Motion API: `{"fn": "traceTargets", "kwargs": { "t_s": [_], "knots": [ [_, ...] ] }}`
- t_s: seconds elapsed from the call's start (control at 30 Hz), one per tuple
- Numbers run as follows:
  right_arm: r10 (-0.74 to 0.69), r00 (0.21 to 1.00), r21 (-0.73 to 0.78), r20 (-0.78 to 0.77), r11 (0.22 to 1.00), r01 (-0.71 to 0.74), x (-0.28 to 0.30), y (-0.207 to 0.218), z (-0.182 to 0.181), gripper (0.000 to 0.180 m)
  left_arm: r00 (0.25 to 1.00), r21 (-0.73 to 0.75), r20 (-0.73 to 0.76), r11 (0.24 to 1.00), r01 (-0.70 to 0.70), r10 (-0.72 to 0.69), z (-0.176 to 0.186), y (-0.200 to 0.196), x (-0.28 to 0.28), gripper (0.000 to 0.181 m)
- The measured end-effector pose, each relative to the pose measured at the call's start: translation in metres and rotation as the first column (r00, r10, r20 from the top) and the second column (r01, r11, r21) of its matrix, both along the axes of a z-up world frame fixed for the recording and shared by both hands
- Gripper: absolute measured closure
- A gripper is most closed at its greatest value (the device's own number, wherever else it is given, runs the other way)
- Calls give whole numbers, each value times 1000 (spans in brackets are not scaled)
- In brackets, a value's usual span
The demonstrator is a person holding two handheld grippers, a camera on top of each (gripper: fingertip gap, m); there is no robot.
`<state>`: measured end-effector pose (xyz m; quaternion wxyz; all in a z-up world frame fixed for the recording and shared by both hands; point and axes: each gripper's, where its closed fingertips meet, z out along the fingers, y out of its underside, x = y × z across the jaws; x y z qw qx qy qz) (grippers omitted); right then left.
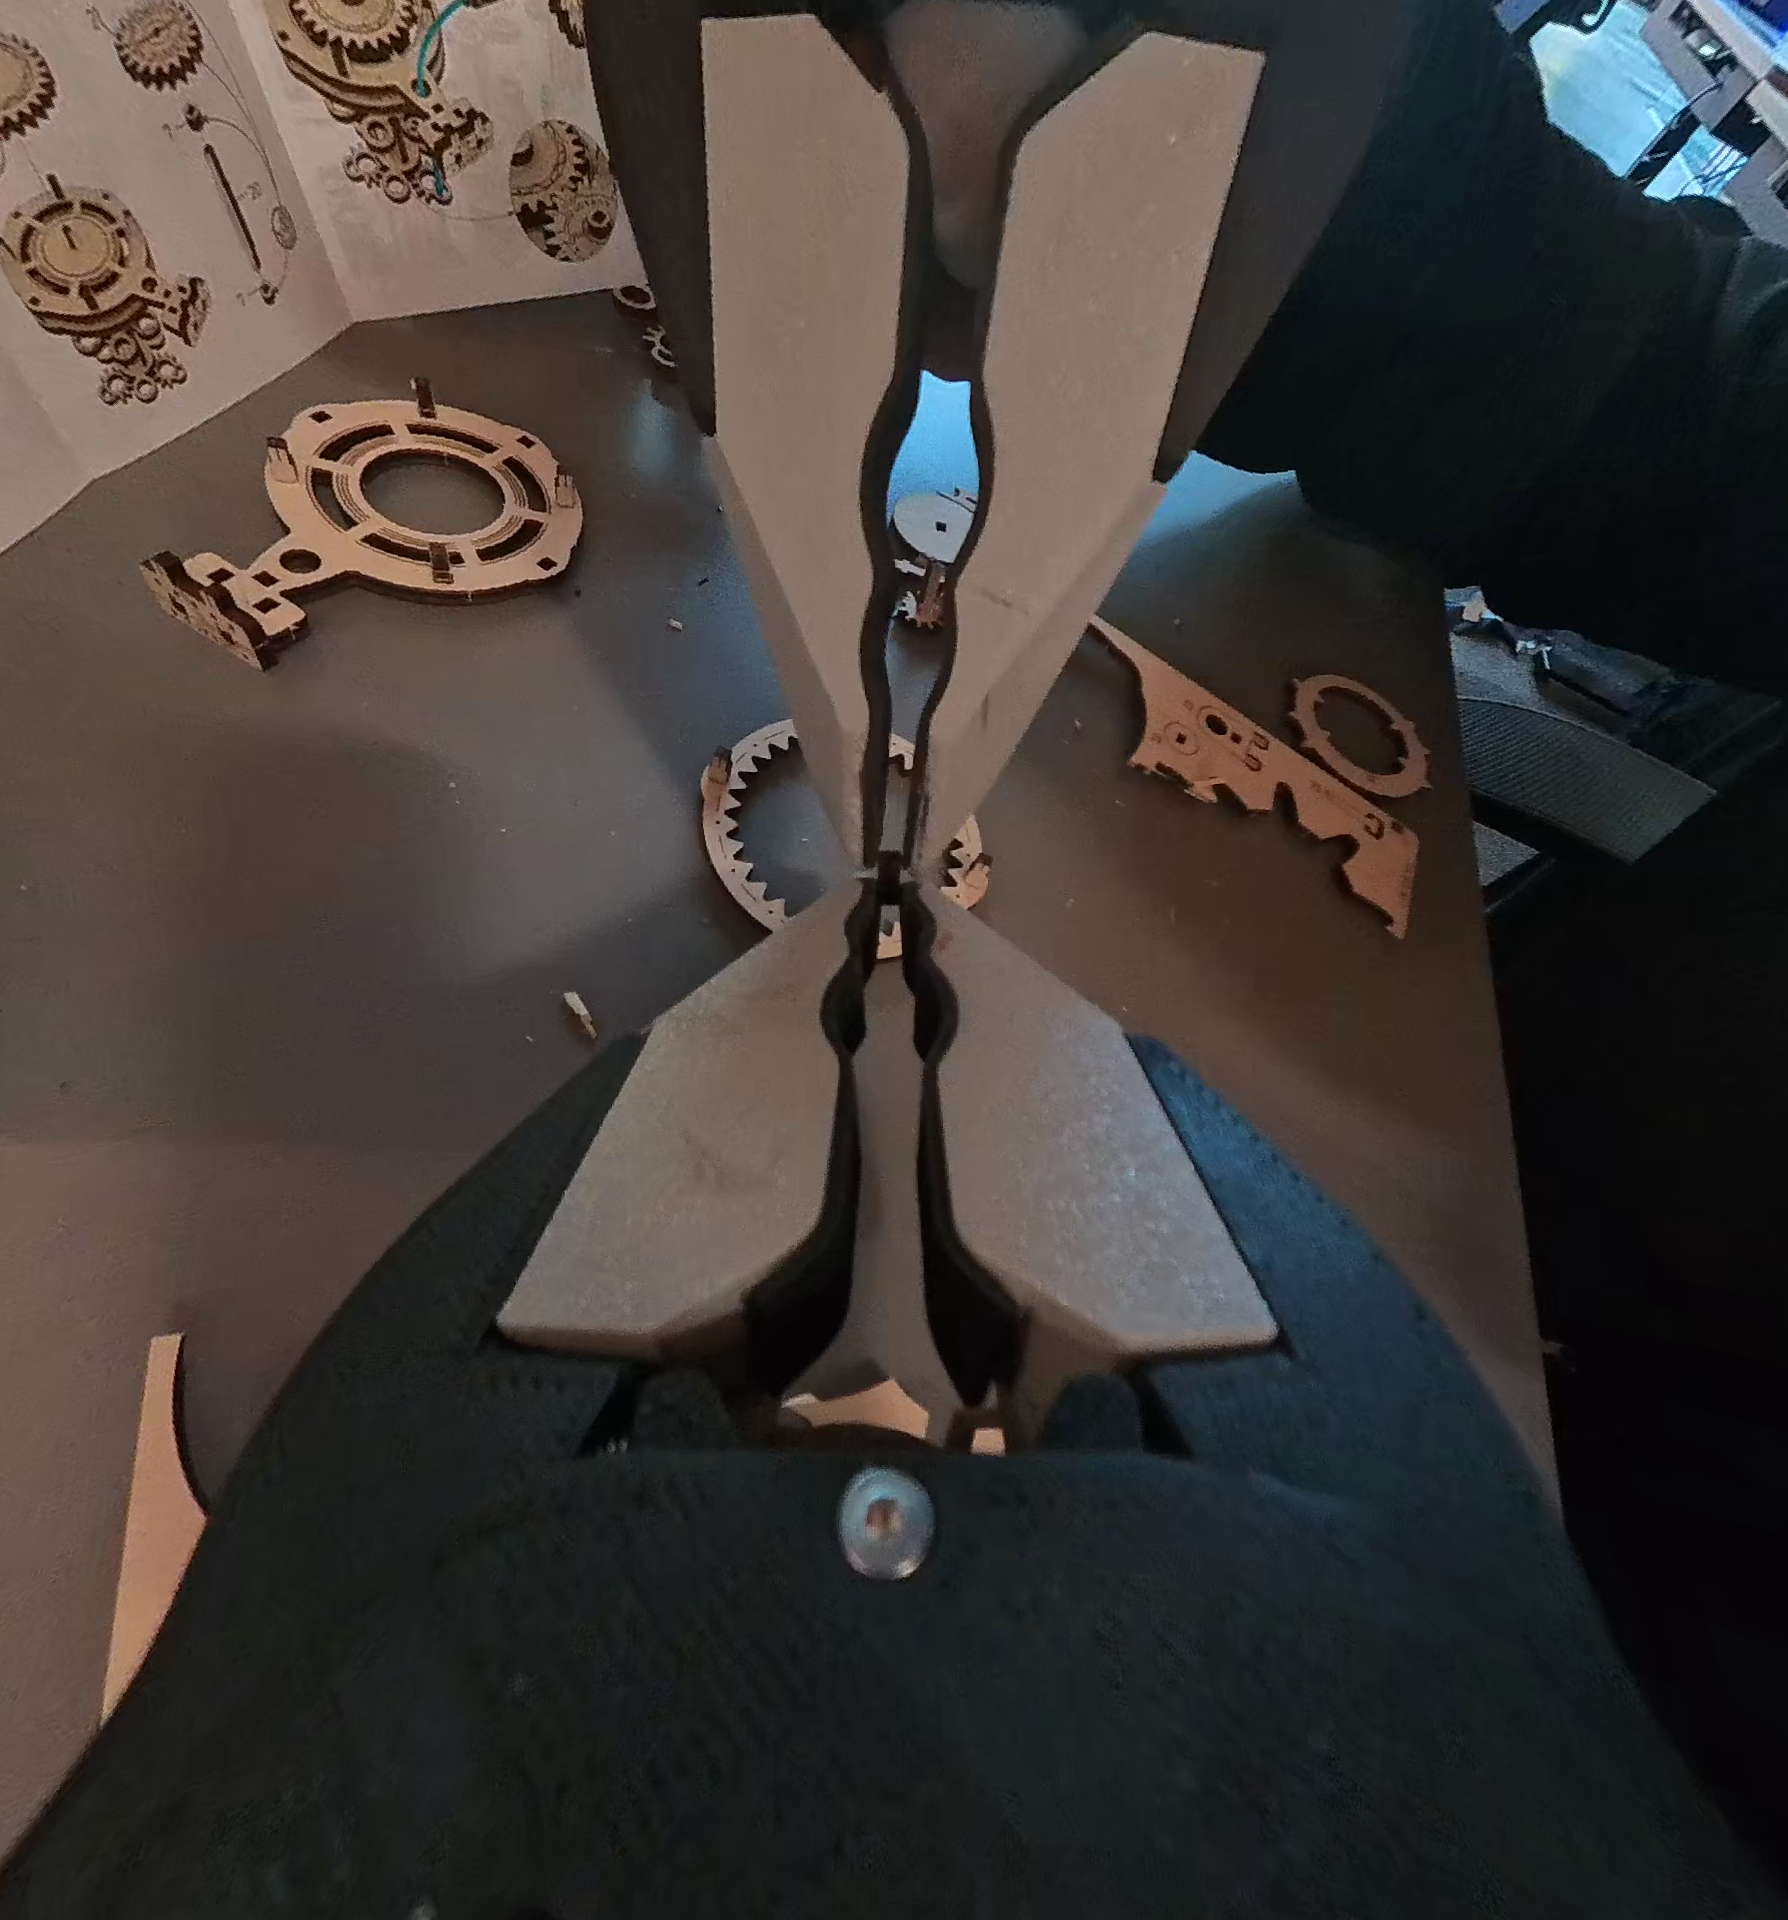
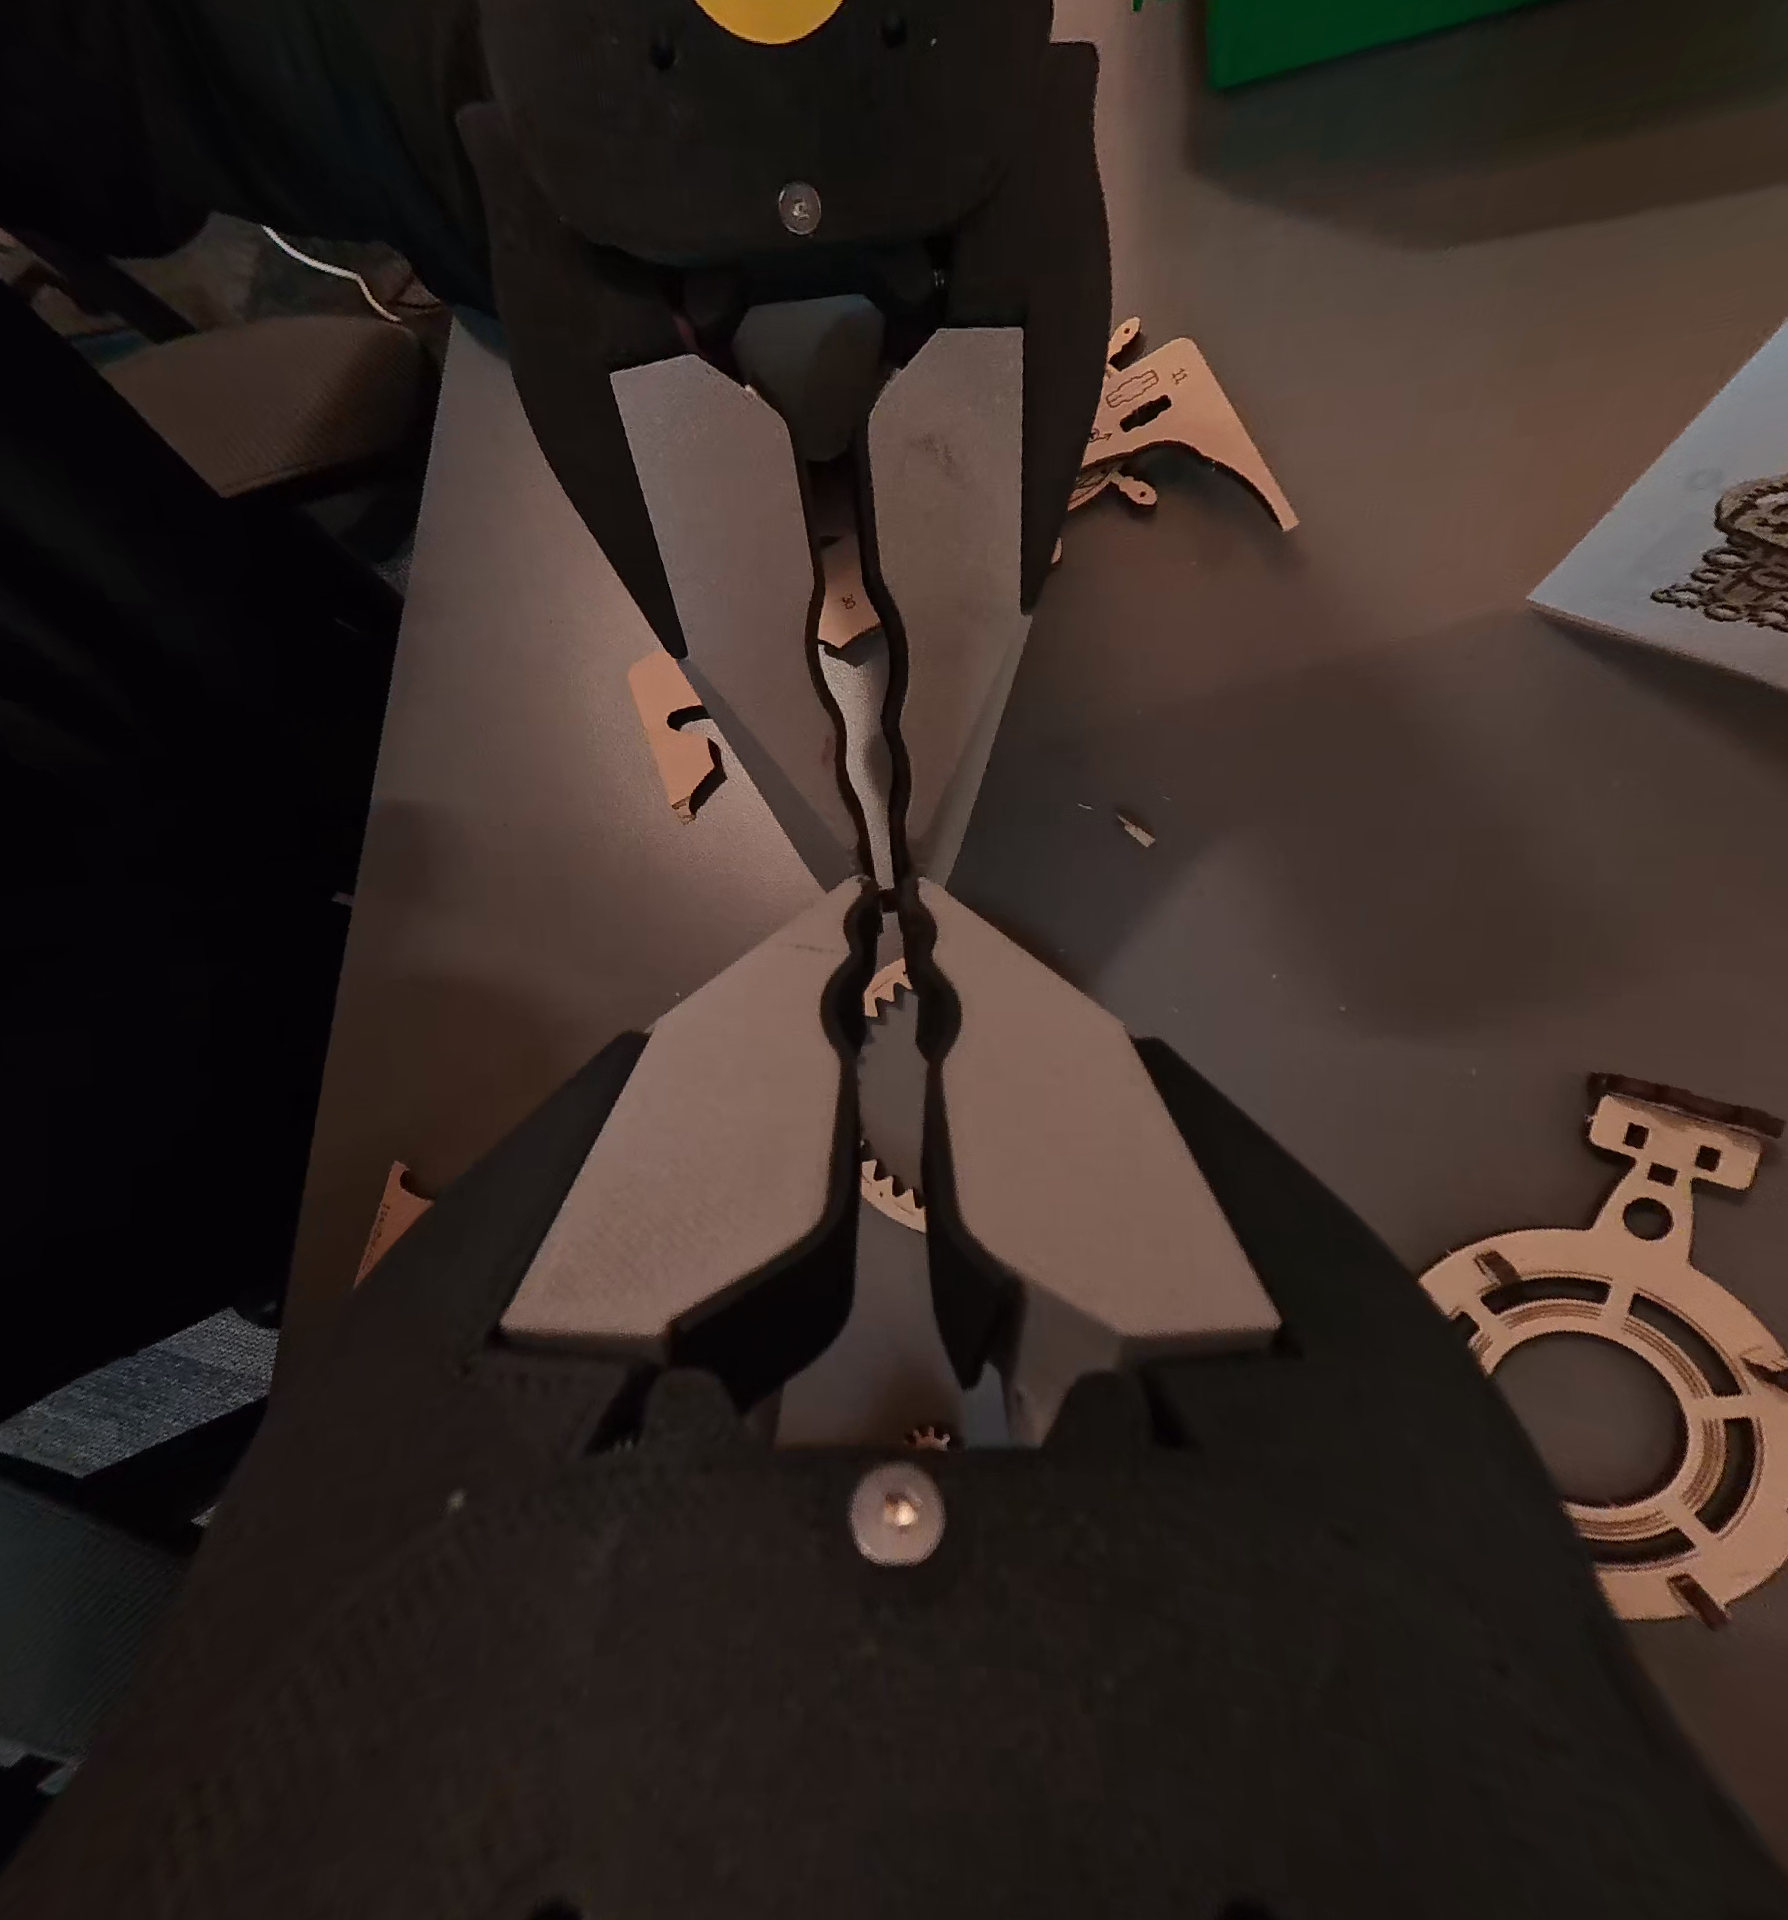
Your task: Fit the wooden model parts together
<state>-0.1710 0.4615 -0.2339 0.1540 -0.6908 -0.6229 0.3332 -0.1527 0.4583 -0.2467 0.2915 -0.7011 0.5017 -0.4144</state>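
Both grippers meet tip to tip over a wooden ring with inner teeth (image 1: 755,821), which lies flat on the grey table (image 1: 350,883). My left gripper (image 1: 885,902) has its jaws nearly closed, with only a thin slit between them. My right gripper (image 2: 885,896) comes from the opposite side and looks the same. A tiny wooden piece (image 1: 882,878) sits pinched where the tips meet, and its shape is hidden. In the right wrist view the toothed ring (image 2: 888,1006) shows through the slit between my fingers. The left gripper (image 2: 877,868) points at me from above.
A round slotted wooden plate with a block-ended arm (image 1: 422,509) lies left, and it is at lower right in the right wrist view (image 2: 1617,1434). Instruction sheets (image 1: 142,208) stand behind it. A cut-out offcut sheet (image 1: 1274,769) lies near the table's right edge. A small gear (image 1: 926,597) lies beyond.
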Motion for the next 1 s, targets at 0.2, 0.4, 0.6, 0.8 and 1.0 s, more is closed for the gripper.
{"fn": "traceTargets", "kwargs": {
  "t_s": [0.2, 0.4, 0.6, 0.8, 1.0],
  "knots": [
    [-2, 1000, -4, -1, 1000, 2, 0, 0, 0, 179, 1000, 2, 1, 1000, -2, 2, 0, 0, 0, 180],
    [10, 1000, 3, 4, 1000, -10, 0, -1, -1, 179, 1000, 2, 2, 1000, 0, 0, 0, 0, 0, 180],
    [12, 1000, 18, 5, 1000, -12, 0, 0, -1, 179, 1000, -6, 1, 1000, 1, -1, 0, 0, 0, 180],
    [7, 1000, 7, 0, 1000, -7, -1, 0, -1, 180, 1000, -10, 4, 1000, 0, 0, 0, 0, -1, 180],
    [-4, 1000, 44, 28, 999, 3, 3, 4, -5, 180, 999, -23, -36, 999, -25, 24, -5, 5, -6, 178]
  ]
}}
